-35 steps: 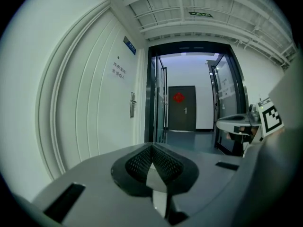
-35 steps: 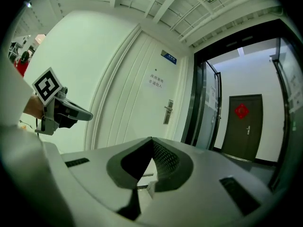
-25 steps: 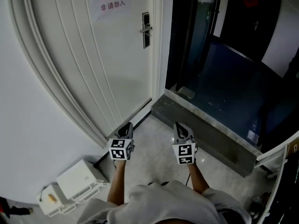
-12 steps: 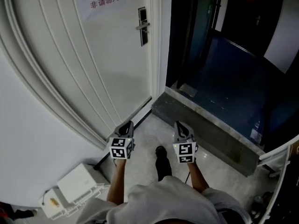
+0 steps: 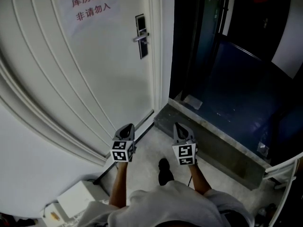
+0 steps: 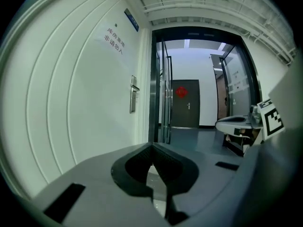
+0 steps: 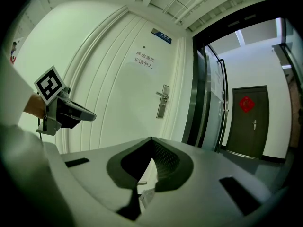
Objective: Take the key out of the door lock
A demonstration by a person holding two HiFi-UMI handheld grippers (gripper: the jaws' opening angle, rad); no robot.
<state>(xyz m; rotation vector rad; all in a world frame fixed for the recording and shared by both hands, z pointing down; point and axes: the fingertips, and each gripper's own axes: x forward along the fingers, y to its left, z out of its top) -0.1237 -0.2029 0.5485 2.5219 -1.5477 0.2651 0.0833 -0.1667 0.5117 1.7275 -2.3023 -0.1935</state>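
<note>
The lock plate with its lever handle (image 5: 140, 36) sits high on the white door, far ahead of both grippers. No key can be made out at this distance. My left gripper (image 5: 126, 132) and right gripper (image 5: 182, 130) are held low and side by side over the floor, both shut with nothing between the jaws. In the left gripper view the lock plate (image 6: 134, 94) is small at mid-left beyond the shut left gripper (image 6: 152, 144). The right gripper view shows the lock and handle (image 7: 163, 102) above the shut right gripper (image 7: 151, 138), with the left gripper (image 7: 66, 112) at its left.
A paper sign (image 5: 91, 6) hangs on the door. A stone threshold (image 5: 208, 150) runs diagonally to the right before a dark glass doorway. A white box (image 5: 78, 197) lies on the floor at lower left. The person's shoe (image 5: 164, 170) shows between the arms.
The view has closed in on the door: lock and sign sit lower and larger in the frame. A shoe has stepped into sight. Both grippers stay shut.
</note>
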